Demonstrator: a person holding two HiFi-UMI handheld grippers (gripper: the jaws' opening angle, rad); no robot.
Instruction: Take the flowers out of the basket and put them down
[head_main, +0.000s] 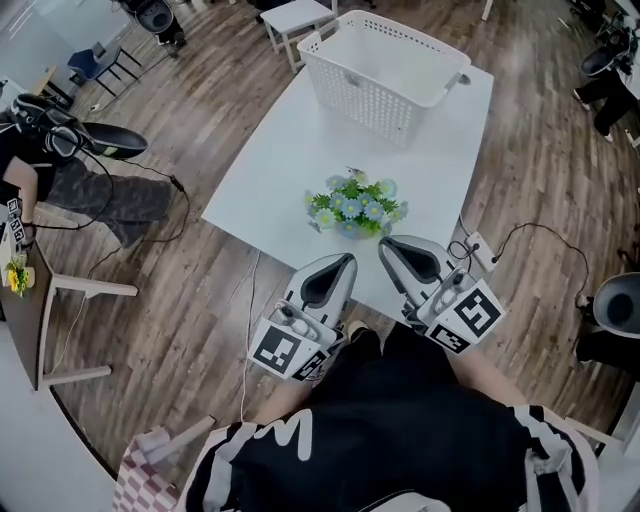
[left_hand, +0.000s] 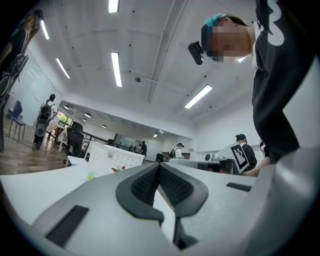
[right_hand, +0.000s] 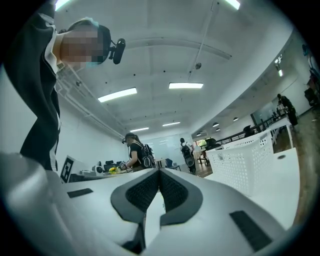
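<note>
Flowers (head_main: 355, 205) — one bunch, blue and pale blooms among green leaves — sit on the white worktop (head_main: 270, 170) near its near edge, well apart from the basket (head_main: 385, 70). We count one basket, white and perforated, standing at the far end of the worktop.

We count two hand-held grippers, both held over the near edge with their tips toward the bunch, close to it but not touching. The left hand-held gripper (head_main: 349, 259) has its jaws brought together, the ribbed pads meeting at the tips with nothing between them. The right hand-held gripper (head_main: 385, 243) is closed in the same way and carries nothing.

The single blooms are too small for us to count, and the leaves hide the stems and whatever the bunch rests on. The hand-held grippers cover part of the worktop's near edge. In the right gripper view the basket wall shows at the right — cut off by the rim of the lens.
</note>
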